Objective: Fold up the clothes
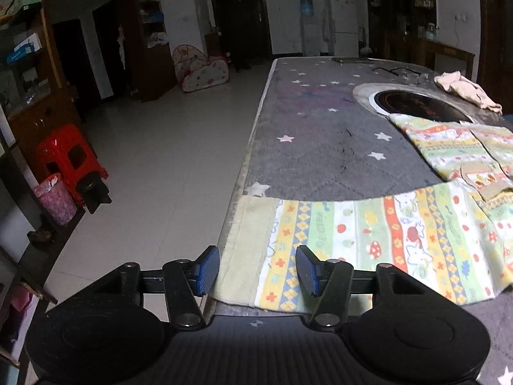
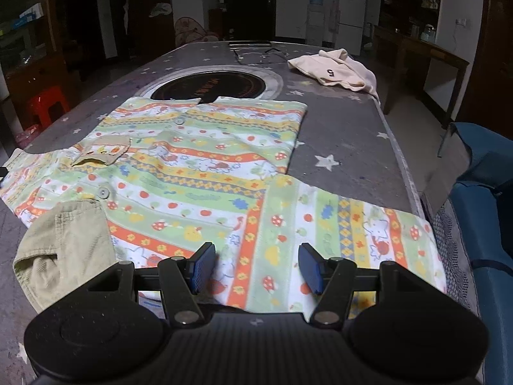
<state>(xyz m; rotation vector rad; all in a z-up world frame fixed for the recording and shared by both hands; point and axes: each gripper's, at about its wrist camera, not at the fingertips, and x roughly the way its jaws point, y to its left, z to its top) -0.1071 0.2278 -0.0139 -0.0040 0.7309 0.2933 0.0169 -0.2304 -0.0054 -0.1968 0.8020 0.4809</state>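
While the patterned shirt point(image 2: 205, 166) lies flat on the star-print table cover point(image 2: 346, 147), its collar point(image 2: 64, 234) sits at about 8 o'clock in the right wrist view and its hem runs off toward 1 o'clock. One sleeve point(image 1: 352, 240) stretches sideways to the table edge. The left gripper point(image 1: 256, 271) is level over that sleeve's cuff, jaws spread, holding nothing. The right gripper point(image 2: 256, 268) is low over the other sleeve, also wide apart. A cream garment point(image 2: 336, 70) sits at 1 o'clock.

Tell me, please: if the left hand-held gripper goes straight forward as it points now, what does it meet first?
Most likely the patterned shirt's sleeve, near its pale green cuff. The left hand-held gripper is open just before it, though its height above the cloth is unclear.
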